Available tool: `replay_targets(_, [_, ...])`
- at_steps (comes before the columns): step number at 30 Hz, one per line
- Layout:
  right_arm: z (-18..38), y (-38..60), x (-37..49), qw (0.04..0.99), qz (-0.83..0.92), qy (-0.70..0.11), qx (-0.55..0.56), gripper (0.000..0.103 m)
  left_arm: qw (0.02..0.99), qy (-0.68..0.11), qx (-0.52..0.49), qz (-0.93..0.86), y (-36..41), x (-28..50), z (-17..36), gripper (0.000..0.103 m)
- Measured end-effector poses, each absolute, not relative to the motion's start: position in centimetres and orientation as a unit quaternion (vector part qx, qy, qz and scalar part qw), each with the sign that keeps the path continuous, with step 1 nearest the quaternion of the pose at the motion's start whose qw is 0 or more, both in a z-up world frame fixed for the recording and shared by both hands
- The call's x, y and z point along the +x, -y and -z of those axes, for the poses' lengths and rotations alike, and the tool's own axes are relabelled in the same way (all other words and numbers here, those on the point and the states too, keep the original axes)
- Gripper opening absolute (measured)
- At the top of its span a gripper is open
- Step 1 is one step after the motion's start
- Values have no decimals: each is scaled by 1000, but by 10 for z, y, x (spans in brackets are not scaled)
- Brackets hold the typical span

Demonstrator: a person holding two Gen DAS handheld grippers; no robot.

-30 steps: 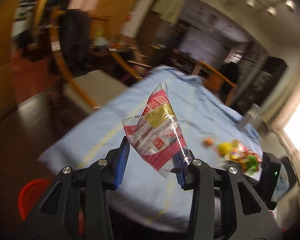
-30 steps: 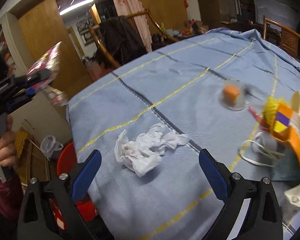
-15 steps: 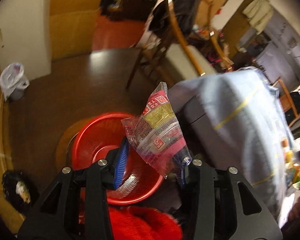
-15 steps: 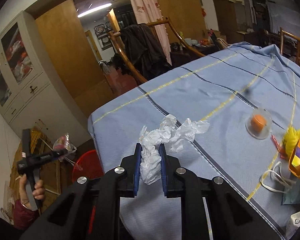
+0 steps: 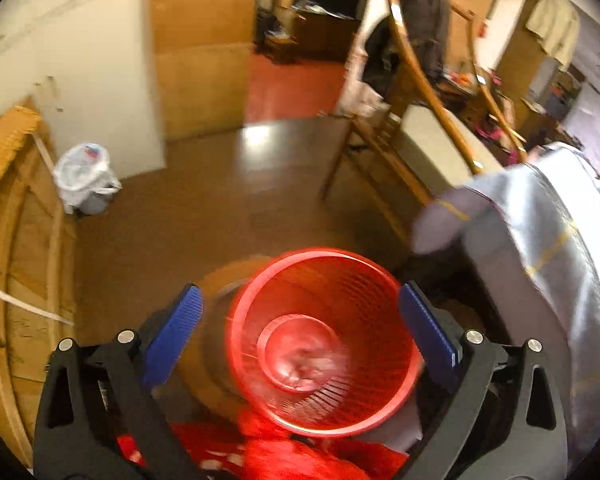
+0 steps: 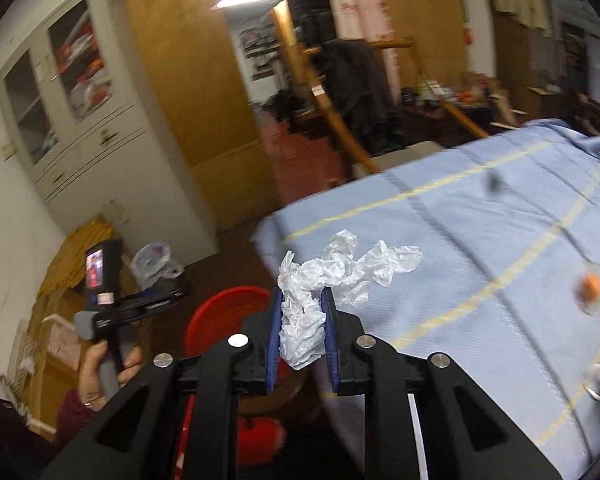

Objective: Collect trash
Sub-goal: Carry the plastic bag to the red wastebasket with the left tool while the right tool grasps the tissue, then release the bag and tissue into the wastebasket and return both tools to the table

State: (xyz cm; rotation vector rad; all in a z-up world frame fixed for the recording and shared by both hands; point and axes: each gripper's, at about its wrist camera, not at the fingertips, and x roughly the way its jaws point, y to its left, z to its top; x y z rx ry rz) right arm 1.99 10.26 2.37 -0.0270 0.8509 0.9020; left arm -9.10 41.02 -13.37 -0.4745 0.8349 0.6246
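Between the blue pads of the right gripper (image 6: 300, 334) a crumpled white tissue (image 6: 332, 276) is clamped by its lower bunch, with the loose upper folds left free above the jaws. It is judged to be very light, soft and easily torn, so it is best taken at the thick bunched part, as it is now. Below and left of it, the red basket (image 6: 220, 312) is seen on the floor beside the corner of the table (image 6: 480, 248) with its blue cloth. Over that basket (image 5: 324, 336) the left gripper (image 5: 300, 328) is held with its jaws spread wide and nothing between them. At the basket's bottom a blurred pale shape is seen, probably trash, though it cannot be told for certain. Farther off, a small bin lined with a white bag (image 5: 85, 178) stands against the wall.
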Motion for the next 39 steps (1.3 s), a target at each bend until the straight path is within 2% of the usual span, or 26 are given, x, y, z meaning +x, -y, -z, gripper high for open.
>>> replay_targets(11, [10, -247, -4, 730, -509, -447, -95, 25, 817, -373, -257, -356, -465, -116, 151, 96])
replay_targets(13, [21, -266, -4, 717, -518, -454, -106, 44, 815, -376, -267, -350, -470, -114, 155, 96])
replay_targets(15, [27, -280, -6, 717, -515, -454, -118, 50, 813, -381, -268, -350, -473, -115, 158, 96])
replay_targets(17, [32, -284, -6, 712, -517, -459, -124, 52, 811, -381, -268, -353, -475, -116, 159, 96])
replay_targets(27, [17, -249, -1, 748, -485, -442, -97, 63, 824, -375, -263, -334, -462, -111, 148, 96])
replay_targets(30, [8, -223, -1, 768, -469, -429, -81, 67, 837, -365, -251, -322, -448, -109, 136, 96])
replay_targets(36, [-8, -165, -7, 802, -437, -404, -49, 69, 868, -343, -216, -287, -407, -101, 105, 96])
replay_targets(39, [-16, -129, -12, 824, -415, -385, -31, 75, 884, -335, -194, -262, -380, -96, 89, 96])
